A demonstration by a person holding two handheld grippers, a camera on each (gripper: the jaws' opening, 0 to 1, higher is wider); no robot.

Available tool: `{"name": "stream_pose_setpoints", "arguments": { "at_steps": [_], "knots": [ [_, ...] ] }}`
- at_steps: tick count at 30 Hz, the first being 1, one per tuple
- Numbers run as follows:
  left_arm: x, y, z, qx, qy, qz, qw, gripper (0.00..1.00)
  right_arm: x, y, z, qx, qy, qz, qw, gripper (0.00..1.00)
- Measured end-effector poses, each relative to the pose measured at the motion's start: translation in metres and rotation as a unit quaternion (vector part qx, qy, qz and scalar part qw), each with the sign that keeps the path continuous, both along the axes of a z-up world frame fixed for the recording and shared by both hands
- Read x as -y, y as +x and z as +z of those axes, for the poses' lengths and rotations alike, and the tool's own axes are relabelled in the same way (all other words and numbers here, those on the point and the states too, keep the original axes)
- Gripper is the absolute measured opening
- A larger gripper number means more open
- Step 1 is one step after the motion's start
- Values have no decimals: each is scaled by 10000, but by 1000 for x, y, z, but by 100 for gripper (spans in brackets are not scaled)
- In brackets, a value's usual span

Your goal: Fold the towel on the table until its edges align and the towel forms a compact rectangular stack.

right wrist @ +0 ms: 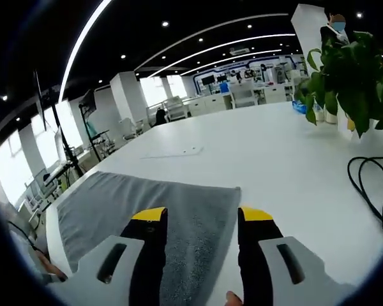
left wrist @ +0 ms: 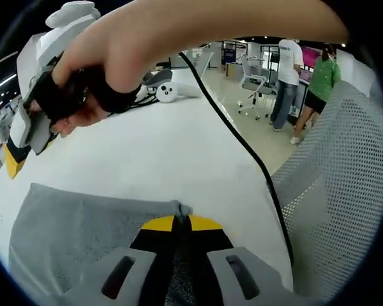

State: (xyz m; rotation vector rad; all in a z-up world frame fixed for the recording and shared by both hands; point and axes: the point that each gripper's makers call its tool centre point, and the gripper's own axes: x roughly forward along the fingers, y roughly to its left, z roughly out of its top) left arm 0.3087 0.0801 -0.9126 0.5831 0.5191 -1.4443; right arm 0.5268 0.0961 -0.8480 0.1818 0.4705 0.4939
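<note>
White tabletop (right wrist: pixel 268 159) runs wide under both my cameras, with an open-plan office behind it; ceiling light strips curve overhead in the right gripper view; no brand or writing is sharp enough for me to read anywhere. My left gripper (left wrist: pixel 182 224) has its yellow-tipped jaws pressed together on a pinched-up edge of the grey towel (left wrist: pixel 83 236), at the towel's far right corner; the towel lies flat on the table, near and to the left, its near part cut off by the frame. My right gripper (right wrist: pixel 201 220) stands with its jaws well apart, holding nothing; the towel (right wrist: pixel 147 204) lies beneath and between them, spreading to the left. In the left gripper view a hand (left wrist: pixel 179 38) holds the other gripper at far left; how that one's jaws stand is hard to make out there. A black cable (left wrist: pixel 242 143) crosses the table toward a grey mesh chair back (left wrist: pixel 338 191) on the right; two people (left wrist: pixel 303 80) stand far off, details too small. A potted plant (right wrist: pixel 348 76) sits far right, with a coil of black cable (right wrist: pixel 373 188) near it, cut off by the edge.
</note>
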Motion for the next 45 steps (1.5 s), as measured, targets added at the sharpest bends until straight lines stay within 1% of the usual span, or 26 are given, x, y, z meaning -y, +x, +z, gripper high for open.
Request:
{"name": "stream_pose_setpoints", "arguments": {
  "at_steps": [3, 7, 12, 15, 20, 25, 27, 28, 29, 30, 32, 33, 35, 37, 38, 40, 41, 43, 45],
  "knots": [
    [0, 0, 0, -48, -21, 58, 10000, 5, 1, 5, -5, -44, -12, -28, 10000, 43],
    [-1, 0, 0, -96, -56, 152, 9998, 5, 3, 17, -14, -127, 47, -129, 9998, 42],
    [-1, 1, 0, -156, -118, 207, 9996, 5, 1, 31, -30, -269, -25, -150, 9995, 38],
    [-1, 1, -1, -189, -150, 230, 9994, 5, -1, 42, -39, -341, -49, -142, 9993, 37],
    [-2, 1, -1, -235, -199, 272, 9992, 5, -2, 57, -47, -338, -194, -186, 9991, 36],
    [-2, 2, -1, -287, -264, 306, 9988, 5, 5, 72, -54, -277, -430, -311, 9982, 29],
    [-2, 2, -1, -317, -272, 303, 9987, 5, 7, 77, -57, -312, -358, -442, 9979, 27],
    [-2, 2, 0, -323, -275, 299, 9987, 5, 5, 77, -59, -354, -310, -438, 9979, 27],
    [-2, 2, 0, -325, -281, 292, 9986, 5, 2, 77, -60, -347, -359, -393, 9980, 25],
    [-2, 2, 0, -325, -292, 286, 9986, 5, 2, 77, -63, -345, -521, -362, 9974, 23],
    [-2, 2, 0, -342, -324, 280, 9985, 5, 1, 78, -67, -308, -691, -337, 9966, 19],
    [-1, 2, 0, -353, -337, 282, 9984, 5, 1, 78, -65, -233, -703, -336, 9967, 17],
    [-1, 3, 0, -411, -370, 313, 9980, 5, -1, 75, -64, -223, -758, -327, 9963, 12],
    [-1, 3, 0, -452, -360, 318, 9978, 5, 5, 74, -66, -135, -1127, -220, 9933, 5],
    [-1, 3, 0, -443, -326, 299, 9980, 5, 0, 72, -64, -114, -1065, -168, 9941, 4],
    [0, 2, 0, -408, -283, 258, 9984, 5, 0, 72, -64, -132, -1033, -134, 9945, 1],
    [-1, 2, 0, -416, -296, 261, 9984, 5, 1, 73, -63, -115, -1089, -112, 9939, 0],
    [-1, 3, 0, -500, -349, 307, 9977, 5, 0, 72, -64, -151, -1055, -83, 9943, 0],
    [0, 3, 0, -526, -335, 309, 9976, 5, -1, 69, -63, -176, -1018, -48, 9946, 0]
  ]
}}
